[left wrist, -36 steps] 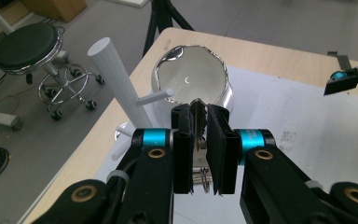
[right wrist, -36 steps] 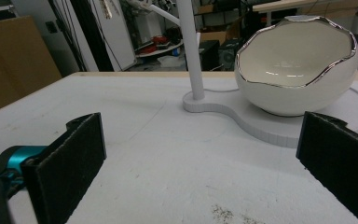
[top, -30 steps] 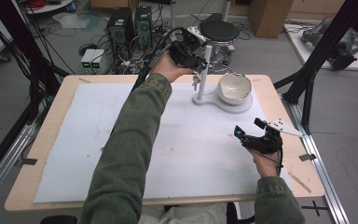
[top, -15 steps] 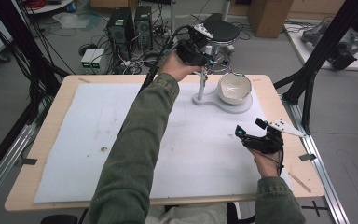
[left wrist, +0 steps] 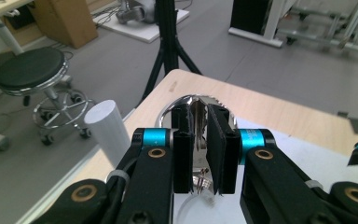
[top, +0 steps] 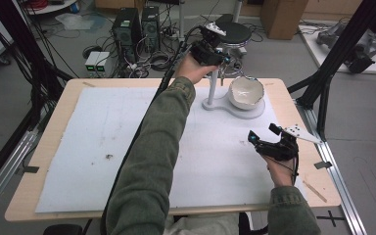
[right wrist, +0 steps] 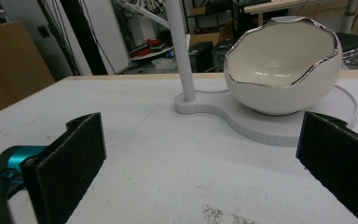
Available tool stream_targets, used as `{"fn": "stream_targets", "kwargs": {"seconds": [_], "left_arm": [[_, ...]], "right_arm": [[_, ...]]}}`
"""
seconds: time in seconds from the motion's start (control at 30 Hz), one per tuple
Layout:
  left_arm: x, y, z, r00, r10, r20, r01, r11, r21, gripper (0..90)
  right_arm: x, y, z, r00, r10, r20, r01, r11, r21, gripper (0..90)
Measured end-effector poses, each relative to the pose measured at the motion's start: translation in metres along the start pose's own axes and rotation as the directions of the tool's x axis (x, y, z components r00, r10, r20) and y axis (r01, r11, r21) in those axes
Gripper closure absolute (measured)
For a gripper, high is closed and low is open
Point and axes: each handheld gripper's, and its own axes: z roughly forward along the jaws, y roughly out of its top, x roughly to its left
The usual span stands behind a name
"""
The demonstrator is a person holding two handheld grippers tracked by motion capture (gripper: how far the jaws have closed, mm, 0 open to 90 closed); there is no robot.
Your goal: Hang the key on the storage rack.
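The wooden surface (top: 54, 127) carries a white mat (top: 103, 142) that covers most of it; a small dark speck (top: 109, 156) lies on the mat toward the left near part.

The person's left arm, in a green sleeve (top: 152, 147), reaches diagonally across the mat to the far edge. There the left gripper (top: 221, 58) is held up at the top of a white post (top: 212, 83), above the mat. In the left gripper view its fingers (left wrist: 182, 158) are clenched close together on a set of metal keys (left wrist: 198, 140), a silvery blade standing up between the pads and a ring with more metal hanging below them. The rounded top of the white post (left wrist: 106, 122) shows just left of the fingers in that view, and the rim of the bowl lies beyond them.

The post rises from a flat white base (top: 235, 108) that sits near the far right corner of the surface. On the wider round end of that base rests a white egg-shaped bowl (top: 246, 92) with a jagged, silver-trimmed rim; in the right gripper view the bowl (right wrist: 284, 70) is tilted, its cream inside facing the camera, and the post (right wrist: 181, 51) stands to its left.

Toward the right edge, well apart from the base, the right gripper (top: 264, 138) is held low over the mat by the person's right hand (top: 279, 169). Its fingers (right wrist: 70, 158) are released, spread wide apart with nothing between them, and point toward the base and bowl.
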Motion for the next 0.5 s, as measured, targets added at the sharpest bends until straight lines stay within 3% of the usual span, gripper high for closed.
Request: {"fn": "stream_targets", "kwargs": {"seconds": [0.17, 0.2, 0.37, 0.5], "left_arm": [[-0.001, -0.001, 0.007, 0.9992, 0.014, -0.038, -0.013, 0.9996, 0.025, 80.7], [0.000, -0.001, 0.008, 0.9975, 0.005, -0.071, -0.003, 0.9998, 0.019, 80.7], [0.006, -0.003, 0.010, 0.9969, -0.012, -0.077, 0.012, 0.9999, -0.005, 80.6], [0.010, -0.008, 0.013, 0.9927, 0.003, -0.120, 0.000, 0.9997, 0.023, 80.7]], "right_arm": [[0.001, 0.000, 0.001, 1.0000, -0.001, -0.009, 0.001, 1.0000, 0.005, 0.4], [0.002, 0.000, 0.001, 0.9999, -0.005, -0.011, 0.005, 1.0000, 0.007, 0.4], [0.002, 0.000, 0.001, 0.9998, -0.004, -0.018, 0.004, 1.0000, 0.007, 0.4], [0.002, -0.001, 0.001, 0.9997, -0.009, -0.023, 0.009, 0.9998, 0.017, 0.4]]}}
